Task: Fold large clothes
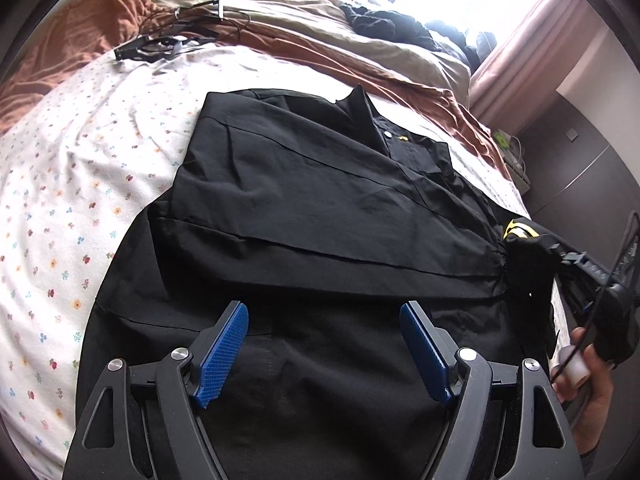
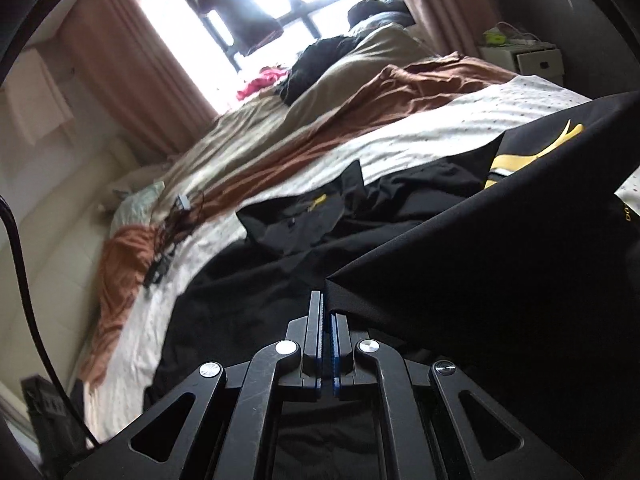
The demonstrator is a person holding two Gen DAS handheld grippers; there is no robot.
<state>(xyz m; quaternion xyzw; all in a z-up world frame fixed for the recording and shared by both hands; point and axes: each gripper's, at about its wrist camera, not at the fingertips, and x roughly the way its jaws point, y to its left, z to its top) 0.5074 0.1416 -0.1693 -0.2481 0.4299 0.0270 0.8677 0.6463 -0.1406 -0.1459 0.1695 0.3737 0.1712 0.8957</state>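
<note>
Above shirt (image 1: 304, 200), left gripper (image 1: 324, 344) gapes

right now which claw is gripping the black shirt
The right claw: shut on a fold of the black shirt. The left claw hangs open above it, holding nothing.

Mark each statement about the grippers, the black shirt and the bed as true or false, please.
1. The left gripper has its jaws open above the black shirt. True.
2. The right gripper is open and holds nothing. False: its jaws are shut on a fold of the black shirt.
3. The shirt lies on a flowered sheet. True.
4. The shirt is plain, with no marking. False: it carries a yellow logo.
5. The brown blanket covers the shirt. False: it lies beyond it.
</note>
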